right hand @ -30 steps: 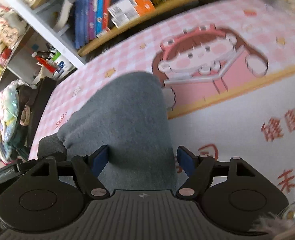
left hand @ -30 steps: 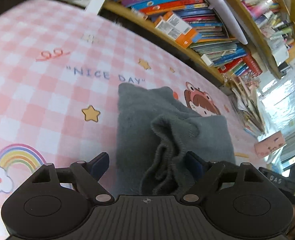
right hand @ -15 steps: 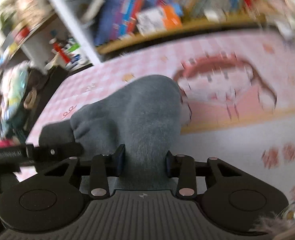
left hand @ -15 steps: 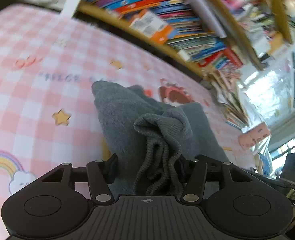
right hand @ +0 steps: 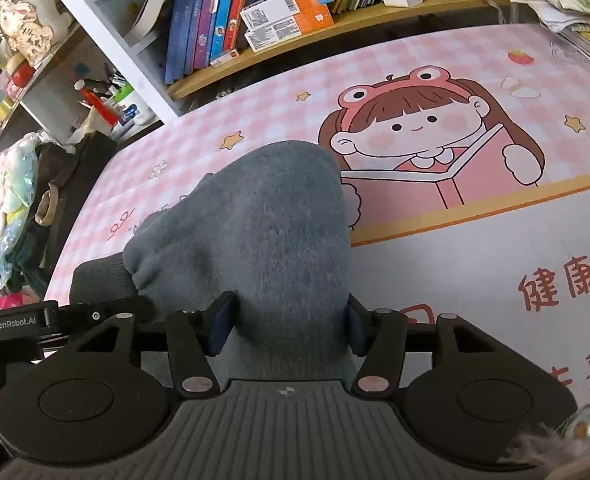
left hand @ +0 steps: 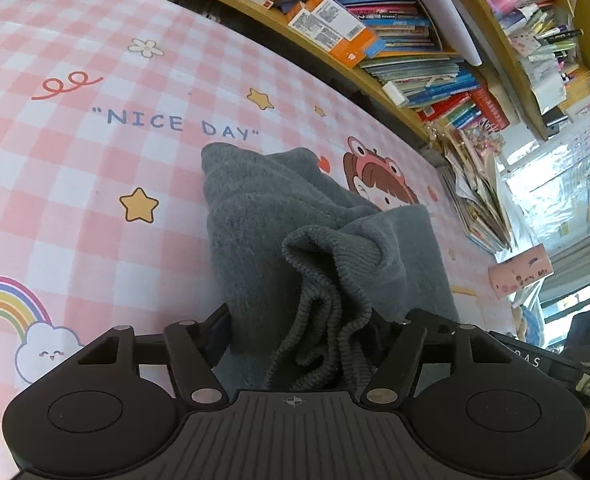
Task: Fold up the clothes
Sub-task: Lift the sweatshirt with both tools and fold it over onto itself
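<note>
A grey fleece garment (left hand: 255,220) lies folded into a narrow bundle on the pink checked mat (left hand: 75,180). Its ribbed cuff (left hand: 327,248) is bunched on top. My left gripper (left hand: 305,328) straddles the near end with its jaws opening. The cuff sits between the fingers, and a dark gap shows beside the right finger. In the right wrist view the garment (right hand: 263,208) fills my right gripper (right hand: 289,324). Both blue pads still touch the cloth while those jaws open. The left gripper's body (right hand: 15,324) shows at the left edge of that view.
A wooden bookshelf (left hand: 355,32) packed with books runs along the mat's far edge. A stack of papers (left hand: 479,200) and a pink box (left hand: 521,270) sit at the right. Shelves with bags and toys (right hand: 15,184) stand to the left of the mat (right hand: 475,260).
Both pairs of jaws closed in on the garment half a second ago and have widened again since. The garment stays between them and the hands have barely shifted.
</note>
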`<action>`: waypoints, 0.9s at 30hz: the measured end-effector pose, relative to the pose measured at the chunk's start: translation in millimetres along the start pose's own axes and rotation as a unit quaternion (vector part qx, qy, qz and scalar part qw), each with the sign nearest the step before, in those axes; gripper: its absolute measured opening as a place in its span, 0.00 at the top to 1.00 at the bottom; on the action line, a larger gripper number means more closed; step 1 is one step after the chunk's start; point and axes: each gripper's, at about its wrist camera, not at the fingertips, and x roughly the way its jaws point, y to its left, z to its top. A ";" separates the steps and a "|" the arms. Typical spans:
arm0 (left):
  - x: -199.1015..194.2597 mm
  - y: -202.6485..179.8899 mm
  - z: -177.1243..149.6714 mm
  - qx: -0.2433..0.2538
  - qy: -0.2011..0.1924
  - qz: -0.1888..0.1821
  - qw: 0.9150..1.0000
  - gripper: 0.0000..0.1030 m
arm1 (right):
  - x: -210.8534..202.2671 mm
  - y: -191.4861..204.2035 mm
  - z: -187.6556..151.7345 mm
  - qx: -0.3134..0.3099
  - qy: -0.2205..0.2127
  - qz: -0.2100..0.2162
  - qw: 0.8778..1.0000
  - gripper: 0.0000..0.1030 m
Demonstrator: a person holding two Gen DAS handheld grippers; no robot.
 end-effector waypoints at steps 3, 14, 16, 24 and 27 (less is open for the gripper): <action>1.0 1.0 -0.1 -0.001 0.002 -0.002 1.000 0.35 | 2.3 -3.2 0.2 0.009 0.007 0.006 1.000 0.50; 4.8 -6.7 2.9 0.043 0.014 -0.002 0.999 0.44 | -2.4 5.3 -5.4 0.009 -0.014 0.005 1.000 0.68; -0.3 -9.5 2.4 0.056 0.007 -0.005 0.998 0.46 | -7.6 12.8 -7.2 -0.006 -0.029 0.001 1.000 0.69; -14.6 -14.5 9.8 0.089 -0.007 -0.024 0.996 0.47 | -21.7 31.4 -12.5 -0.028 -0.064 -0.015 0.997 0.70; -14.3 -17.7 15.1 0.098 -0.005 -0.032 0.995 0.47 | -24.0 32.2 -10.9 -0.025 -0.068 -0.020 0.997 0.70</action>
